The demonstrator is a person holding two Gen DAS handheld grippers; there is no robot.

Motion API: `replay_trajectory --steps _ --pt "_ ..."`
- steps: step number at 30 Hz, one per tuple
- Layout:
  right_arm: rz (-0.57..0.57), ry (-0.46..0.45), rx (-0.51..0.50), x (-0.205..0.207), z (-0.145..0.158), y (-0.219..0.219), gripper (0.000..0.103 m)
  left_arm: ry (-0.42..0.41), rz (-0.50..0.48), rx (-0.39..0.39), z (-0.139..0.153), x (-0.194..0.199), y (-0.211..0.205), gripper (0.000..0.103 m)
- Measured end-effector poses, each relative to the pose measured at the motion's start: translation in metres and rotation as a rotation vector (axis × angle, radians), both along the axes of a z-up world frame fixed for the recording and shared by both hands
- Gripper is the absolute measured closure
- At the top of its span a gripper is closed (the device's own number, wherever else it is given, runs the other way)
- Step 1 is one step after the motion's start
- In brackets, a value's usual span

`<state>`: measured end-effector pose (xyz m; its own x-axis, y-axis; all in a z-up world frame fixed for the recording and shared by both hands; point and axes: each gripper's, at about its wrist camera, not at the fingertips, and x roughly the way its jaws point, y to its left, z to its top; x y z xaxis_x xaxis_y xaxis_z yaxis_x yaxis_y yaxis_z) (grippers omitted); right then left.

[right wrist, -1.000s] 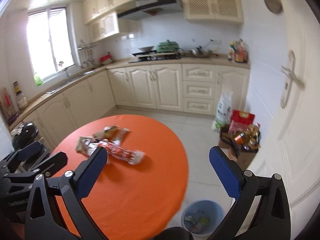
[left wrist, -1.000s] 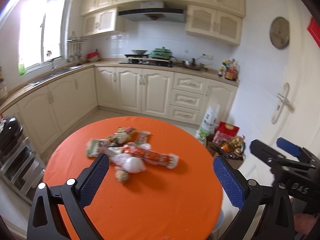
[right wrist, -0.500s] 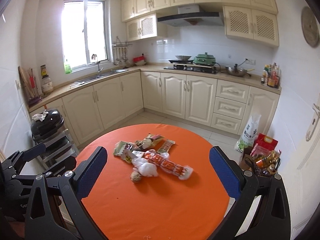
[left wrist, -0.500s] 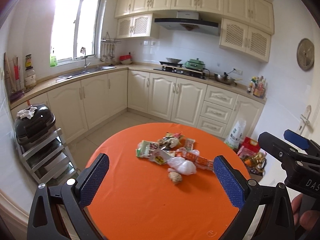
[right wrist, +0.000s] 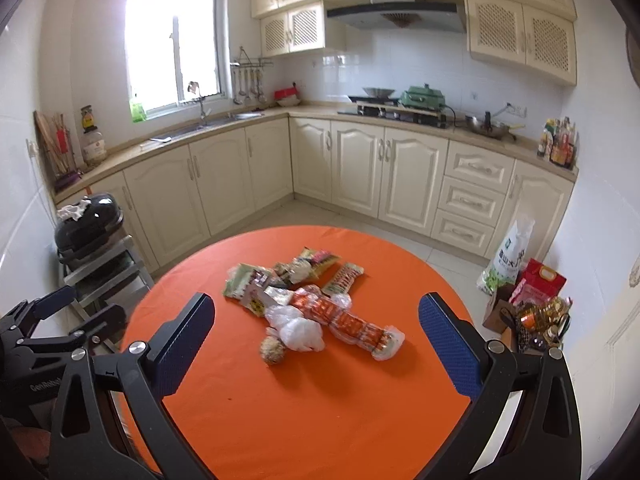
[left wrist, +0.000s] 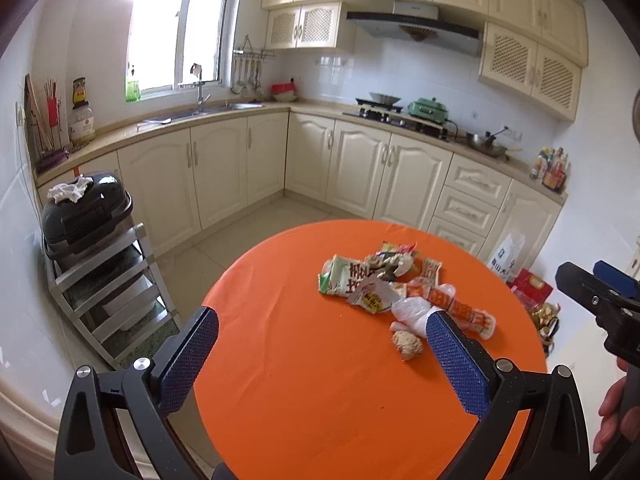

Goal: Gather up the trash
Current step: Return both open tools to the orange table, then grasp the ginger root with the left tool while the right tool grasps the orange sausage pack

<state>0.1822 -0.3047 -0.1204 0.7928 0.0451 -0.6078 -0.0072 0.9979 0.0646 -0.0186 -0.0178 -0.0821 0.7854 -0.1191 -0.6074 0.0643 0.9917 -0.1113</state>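
Orange cloth covers the round table (right wrist: 320, 420) in front of us, and on it lies the trash we are to collect: a loose heap of wrappers gathered toward the far middle of the tabletop. We see a long orange-and-red printed plastic snack sleeve (right wrist: 352, 326) lying on a slant, a crumpled clear plastic bag (right wrist: 298, 326) touching its near left side, and a small brown crumbly lump (right wrist: 273, 350) just beside the bag, nearest to us. Behind these sit a green-and-white flat packet (right wrist: 240, 280), a torn silver-and-yellow wrapper (right wrist: 260, 300), a narrow striped sachet (right wrist: 344, 278) and a rumpled multicoloured packet (right wrist: 310, 264), all touching or overlapping. Our left gripper (left wrist: 320, 364) hangs above the near edge of the table with its blue-padded fingers (left wrist: 192, 356) spread wide and nothing between them; the heap lies ahead and to its right. Our right gripper (right wrist: 316, 350) is likewise spread wide and empty, and from its camera the heap sits between the two fingers, farther along the table and clear of both pads. Beyond the table stand cream kitchen cabinets (right wrist: 360, 168).
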Motion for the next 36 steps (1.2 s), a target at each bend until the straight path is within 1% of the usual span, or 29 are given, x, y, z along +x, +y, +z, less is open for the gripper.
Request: replay_trajectory --steps 6,9,13,16,21,24,27,30,33,35,36 --pt "-0.072 0.125 -0.005 0.028 -0.053 -0.038 0.000 0.080 -0.019 0.008 -0.021 0.056 -0.024 0.001" --pt "-0.089 0.180 0.007 0.041 -0.078 -0.054 0.000 0.110 -0.044 0.024 -0.032 0.083 -0.045 0.001" --pt "-0.084 0.243 0.015 0.058 -0.109 -0.062 0.000 0.152 -0.074 0.042 -0.048 0.124 -0.068 0.001" --pt "-0.079 0.277 0.023 0.069 -0.124 -0.065 0.000 0.192 -0.106 0.052 -0.062 0.156 -0.087 0.001" --pt "-0.063 0.313 0.025 0.082 -0.142 -0.072 0.000 0.253 -0.148 0.060 -0.080 0.212 -0.110 0.001" --pt "-0.032 0.346 0.010 0.092 -0.153 -0.070 0.000 0.274 -0.162 0.074 -0.089 0.243 -0.120 0.001" --pt "0.006 0.374 -0.010 0.104 -0.164 -0.066 0.000 0.292 -0.167 0.097 -0.100 0.272 -0.128 0.004" --pt "0.058 0.387 -0.049 0.117 -0.173 -0.061 0.000 0.311 -0.166 0.085 -0.106 0.300 -0.127 0.009" --pt "0.125 0.403 -0.084 0.131 -0.181 -0.053 0.000 0.318 -0.177 0.075 -0.111 0.322 -0.127 0.009" --pt "0.181 0.406 -0.086 0.139 -0.184 -0.047 0.000 0.322 -0.198 0.069 -0.115 0.332 -0.130 0.015" --pt "0.206 0.406 -0.085 0.144 -0.185 -0.044 0.000 0.329 -0.213 0.052 -0.116 0.339 -0.129 0.019"
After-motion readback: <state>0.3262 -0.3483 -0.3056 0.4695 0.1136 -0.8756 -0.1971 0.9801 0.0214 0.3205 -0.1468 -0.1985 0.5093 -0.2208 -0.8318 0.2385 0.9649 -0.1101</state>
